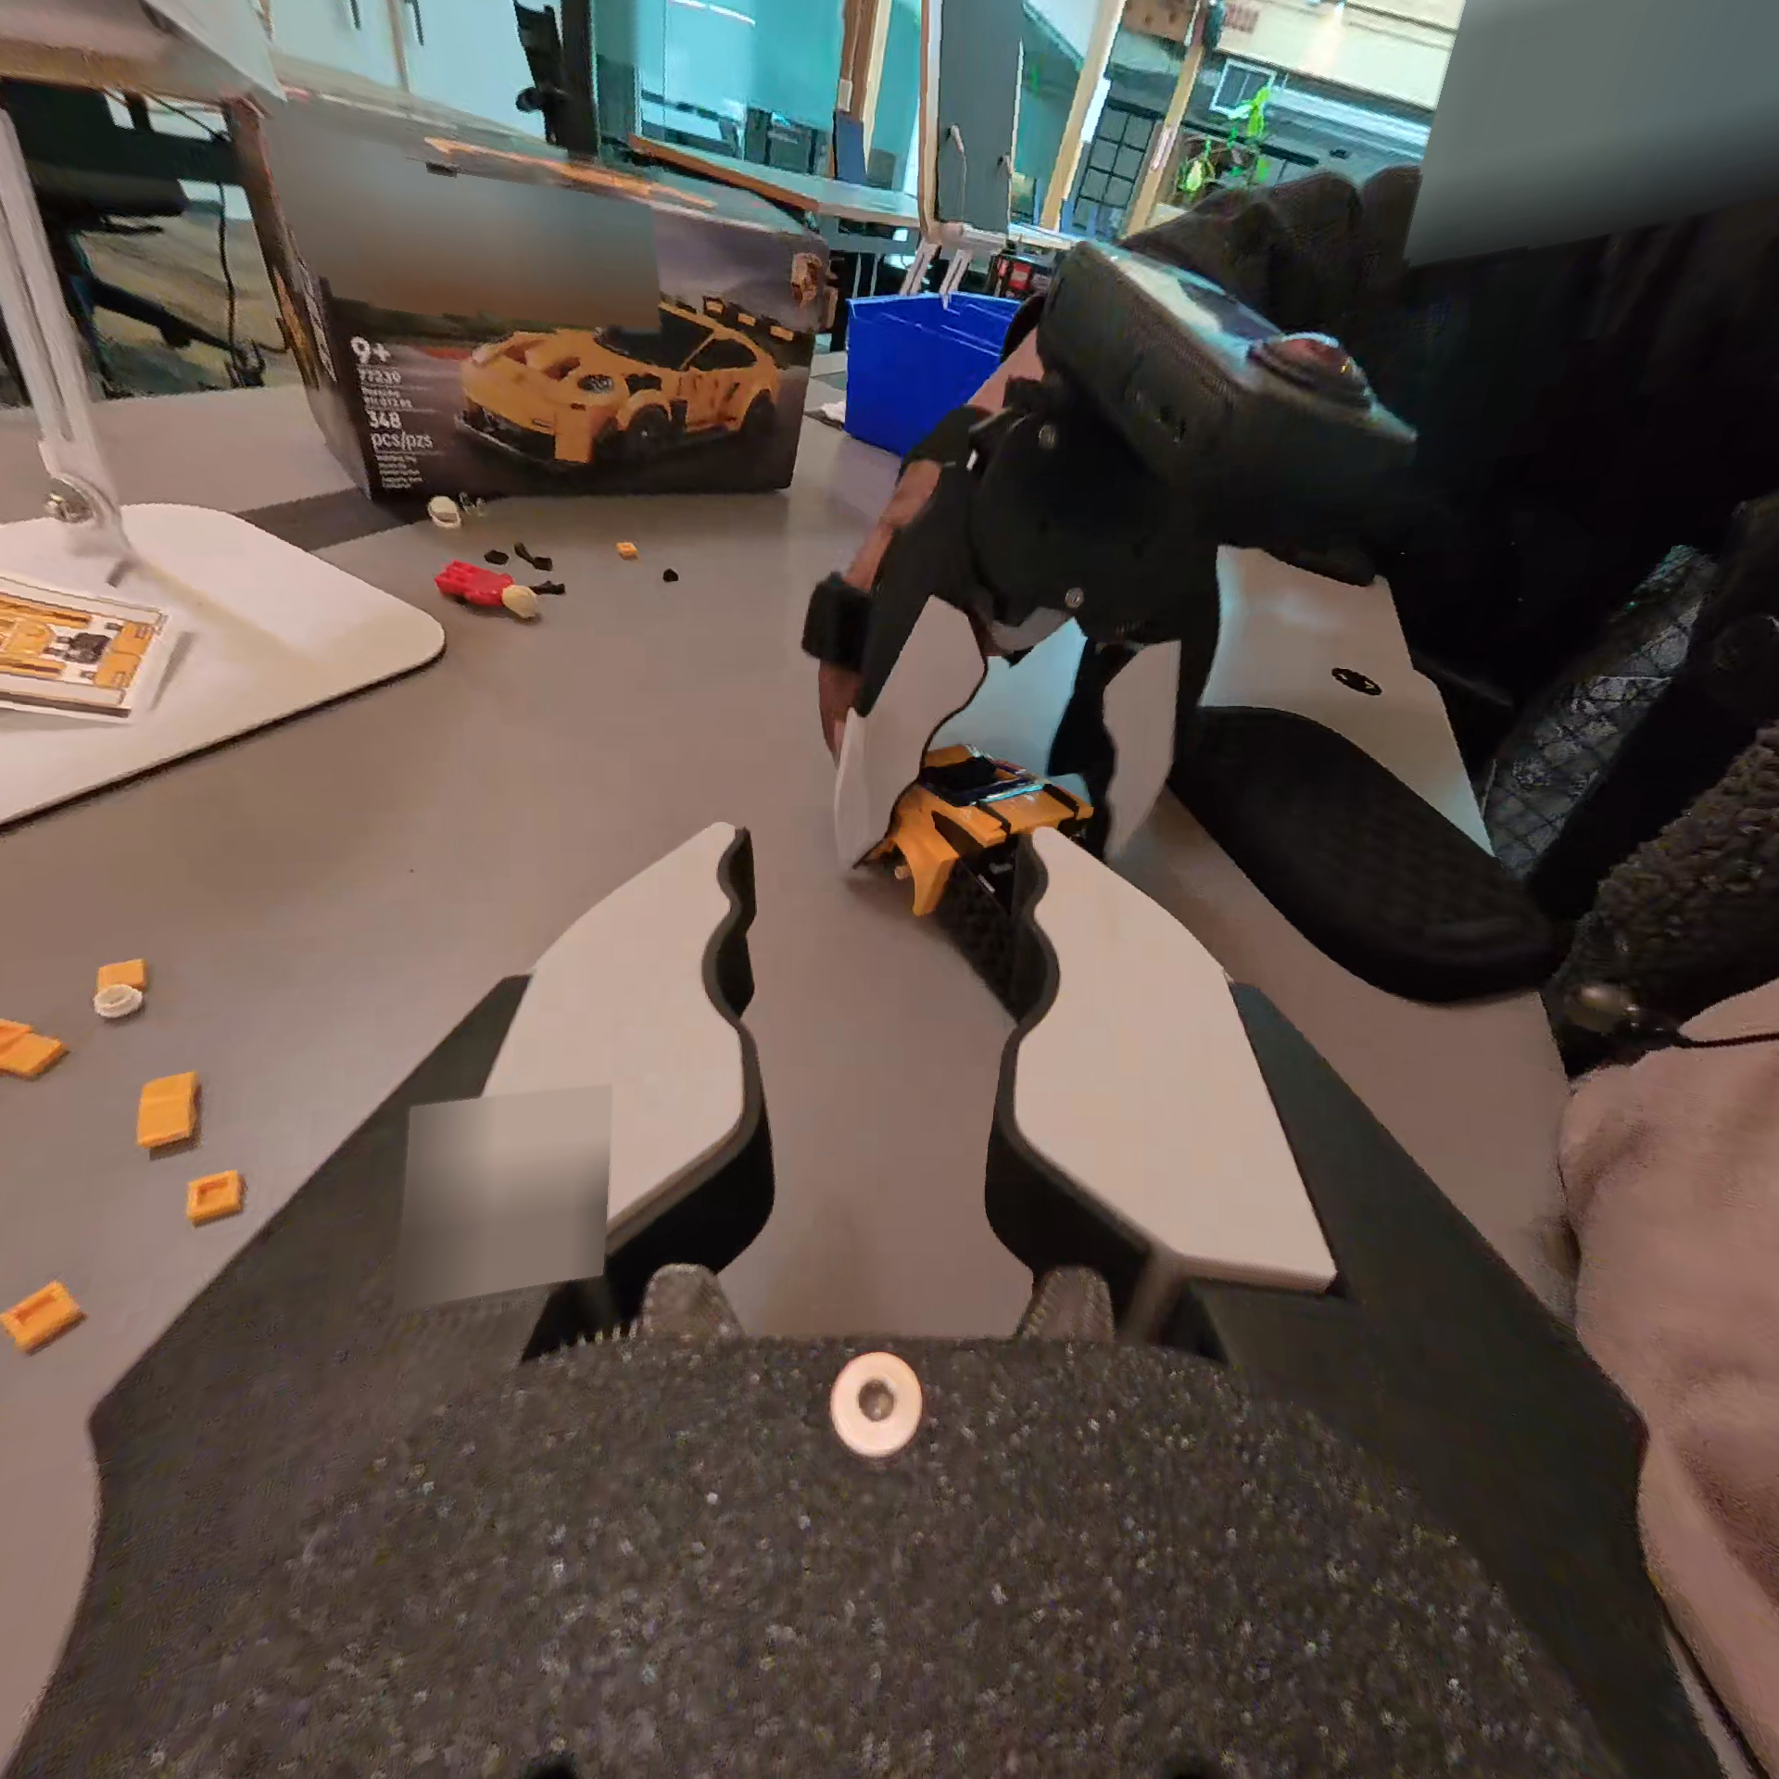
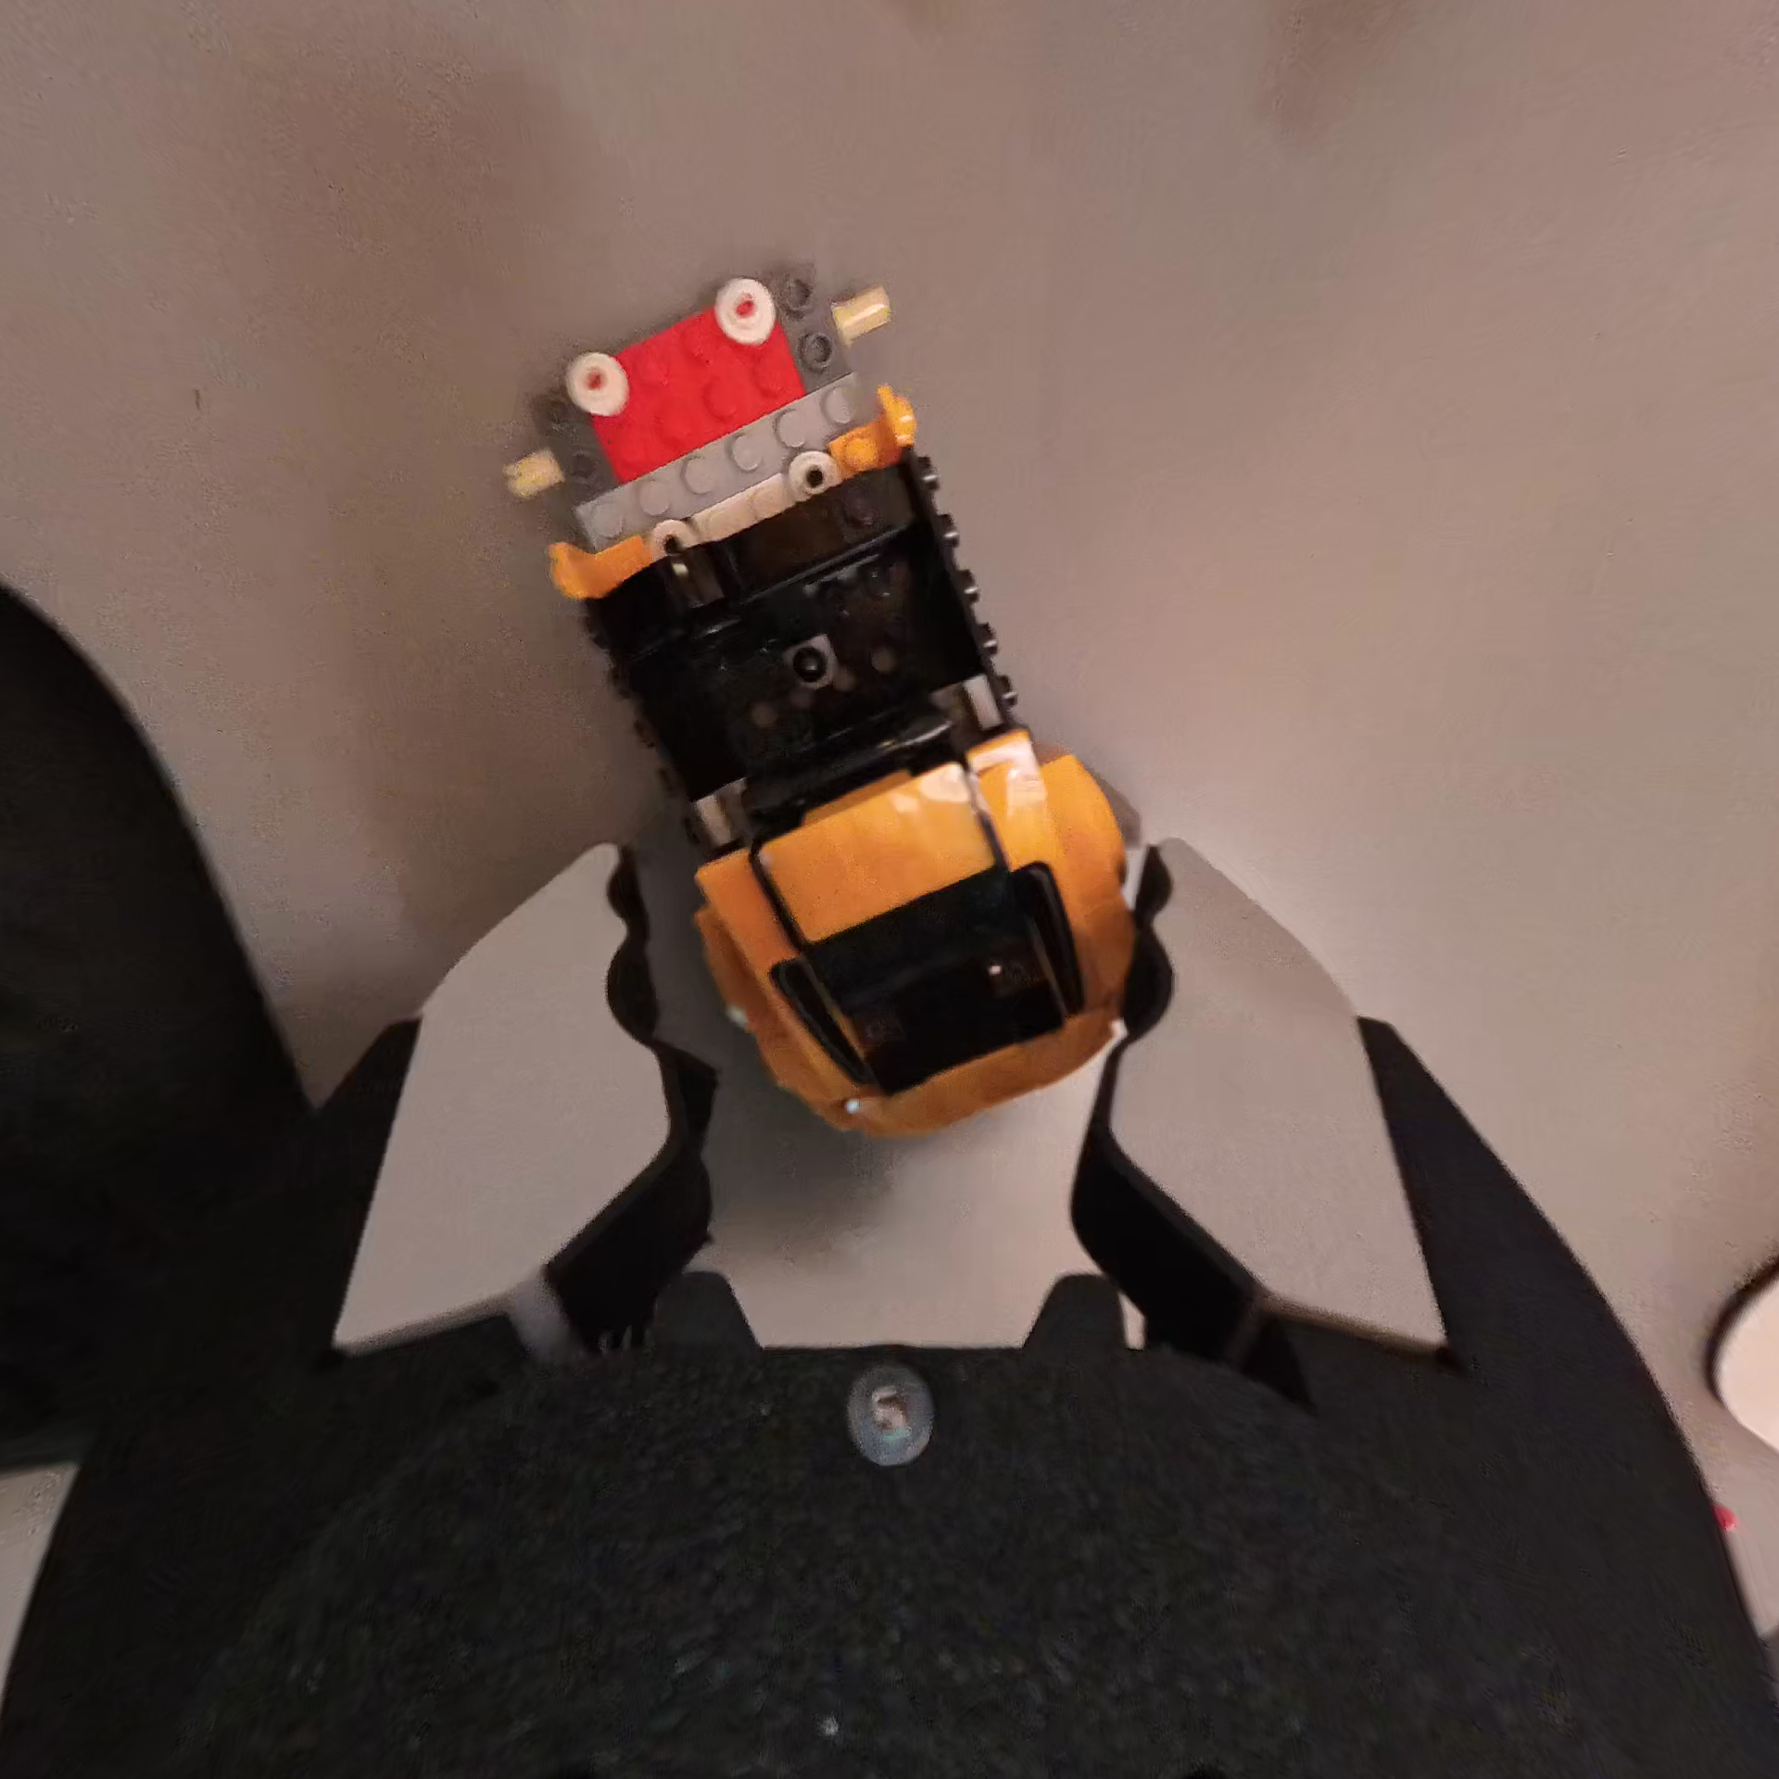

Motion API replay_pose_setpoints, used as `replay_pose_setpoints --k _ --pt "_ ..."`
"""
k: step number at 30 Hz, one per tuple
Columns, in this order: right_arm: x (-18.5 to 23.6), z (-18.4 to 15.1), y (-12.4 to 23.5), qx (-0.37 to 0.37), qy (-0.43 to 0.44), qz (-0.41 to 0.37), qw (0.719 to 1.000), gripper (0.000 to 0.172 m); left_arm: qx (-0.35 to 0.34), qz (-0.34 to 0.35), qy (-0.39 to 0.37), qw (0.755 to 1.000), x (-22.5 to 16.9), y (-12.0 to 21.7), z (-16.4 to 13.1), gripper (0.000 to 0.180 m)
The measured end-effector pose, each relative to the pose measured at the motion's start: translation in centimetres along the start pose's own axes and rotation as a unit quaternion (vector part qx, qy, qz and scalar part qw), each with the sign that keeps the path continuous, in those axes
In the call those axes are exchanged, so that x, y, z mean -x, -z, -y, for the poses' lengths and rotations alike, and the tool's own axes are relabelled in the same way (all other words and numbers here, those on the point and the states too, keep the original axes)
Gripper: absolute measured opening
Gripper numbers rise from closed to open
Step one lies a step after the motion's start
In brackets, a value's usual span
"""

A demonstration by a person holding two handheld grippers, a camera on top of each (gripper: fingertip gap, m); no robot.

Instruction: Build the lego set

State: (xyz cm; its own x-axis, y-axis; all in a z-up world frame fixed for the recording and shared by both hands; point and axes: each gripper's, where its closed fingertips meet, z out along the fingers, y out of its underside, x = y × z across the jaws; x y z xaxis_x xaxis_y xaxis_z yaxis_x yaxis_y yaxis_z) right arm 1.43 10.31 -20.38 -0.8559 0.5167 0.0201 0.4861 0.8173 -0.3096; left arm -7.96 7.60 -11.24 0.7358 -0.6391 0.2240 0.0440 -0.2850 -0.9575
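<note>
Meanwhile, the right gripper point(image 2: 886, 895) stood over the half-built yellow brick car point(image 2: 866, 866) on the grey table point(image 2: 1348, 481), jaws wide around its hood, a gap showing on the left side. The left gripper point(image 1: 881, 857) hovered just beside the car, part open and holding nothing. The kit box point(image 1: 578, 385) stood farther back, with loose yellow pieces point(image 1: 168, 1107) scattered at the left.
</note>
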Motion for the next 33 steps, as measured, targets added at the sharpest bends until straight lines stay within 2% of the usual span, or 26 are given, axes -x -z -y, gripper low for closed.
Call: replay_pose_setpoints --k 1,4,6,8,11,14,16,19,26,30,33 --pt "-0.1 0.1 -0.2 -0.007 -0.003 -0.005 1.000 0.086 0.002 -0.005 0.003 1.000 -0.1 -0.1 -0.2 0.051" --pt "-0.4 0.4 0.0 -0.037 -0.067 -0.011 0.997 0.085 0.006 -0.002 0.005 1.000 -0.1 -0.3 -0.4 0.050" --pt "-1.3 0.7 0.9 -0.073 -0.118 -0.042 0.989 0.084 0.004 0.004 0.004 1.000 0.1 -0.3 0.0 0.050" --pt "-3.0 0.4 2.2 -0.093 -0.186 -0.094 0.974 0.084 0.013 0.014 -0.004 1.000 0.7 -0.2 0.2 0.051" --pt "-5.7 -1.7 3.4 -0.076 -0.271 -0.160 0.946 0.084 0.038 0.018 -0.020 0.999 1.9 -0.4 0.2 0.052" --pt "-7.4 -3.1 3.2 -0.064 -0.333 -0.178 0.924 0.084 0.062 0.021 -0.044 0.997 3.2 -0.7 0.2 0.054" --pt "-7.6 -2.8 2.5 -0.074 -0.342 -0.168 0.922 0.084 0.066 0.026 -0.049 0.996 4.1 -0.7 0.1 0.054" --pt "-7.1 -2.7 0.8 -0.052 -0.320 -0.156 0.933 0.085 0.056 0.031 -0.043 0.997 4.8 -0.4 -0.6 0.054" --pt "-7.1 -1.7 0.7 -0.069 -0.289 -0.161 0.941 0.086 0.060 0.020 -0.063 0.996 4.0 -0.4 -1.2 0.054" --pt "-7.2 -0.1 3.3 -0.132 -0.316 -0.158 0.926 0.094 0.056 0.016 -0.062 0.996 3.6 -0.2 -1.1 0.052" --pt "-9.8 0.1 7.6 -0.197 -0.313 -0.265 0.890 0.087 0.040 0.028 -0.061 0.997 3.9 0.2 -0.3 0.044"
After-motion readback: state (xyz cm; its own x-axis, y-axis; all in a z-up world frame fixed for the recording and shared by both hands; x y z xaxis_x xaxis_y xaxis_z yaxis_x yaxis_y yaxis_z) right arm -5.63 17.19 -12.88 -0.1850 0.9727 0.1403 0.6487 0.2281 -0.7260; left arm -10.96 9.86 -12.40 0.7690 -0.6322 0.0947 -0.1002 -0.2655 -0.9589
